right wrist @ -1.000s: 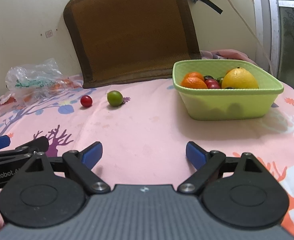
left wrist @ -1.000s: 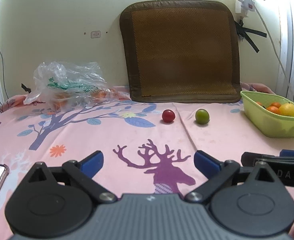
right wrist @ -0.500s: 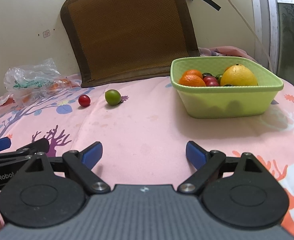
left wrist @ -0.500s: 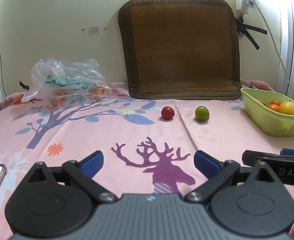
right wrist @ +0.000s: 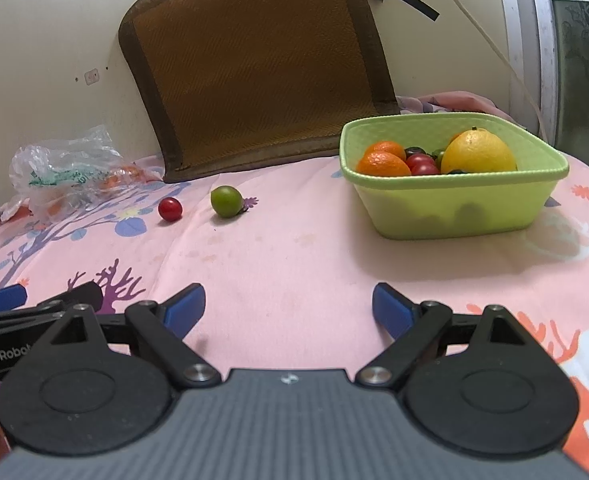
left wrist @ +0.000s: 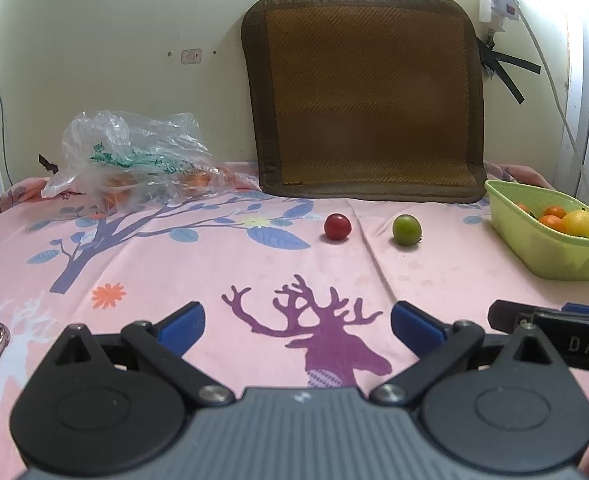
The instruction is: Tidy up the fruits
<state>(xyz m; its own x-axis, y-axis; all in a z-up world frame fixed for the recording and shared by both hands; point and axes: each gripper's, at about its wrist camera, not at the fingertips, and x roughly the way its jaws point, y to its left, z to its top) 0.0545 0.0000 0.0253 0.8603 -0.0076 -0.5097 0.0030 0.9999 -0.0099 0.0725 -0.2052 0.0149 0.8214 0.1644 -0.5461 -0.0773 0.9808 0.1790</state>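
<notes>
We find the left gripper (left wrist: pixel 296 326) with its jaws spread wide and nothing between them, held low over the pink cloth (left wrist: pixel 214 280); the right gripper (right wrist: pixel 288 310) is likewise wide open and empty, just beside it on the same cloth. Against the frames of a second ago, little has changed: both tools have kept their openings, neither has closed on anything, and the views have only tipped slightly, so that the fruit sits a touch lower in the left view and the basket a touch nearer centre in the right. We judge that no pick has begun in this interval. Outward from the tools, the red fruit (left wrist: pixel 337 227) and the green fruit (left wrist: pixel 406 230) lie loose on the cloth, near each other but not touching, well ahead of both grippers. The basket (right wrist: pixel 454 204) stands to the right, already holding oranges, a large yellow fruit and several small red ones. A plastic bag (left wrist: pixel 134 160) with more orange fruit rests at the far left by the wall, and a mat (left wrist: pixel 366 92) leans upright behind. We assess the task as partly done: two loose fruits, and perhaps the bag's contents, remain outside the basket, with the green one nearer to it.
</notes>
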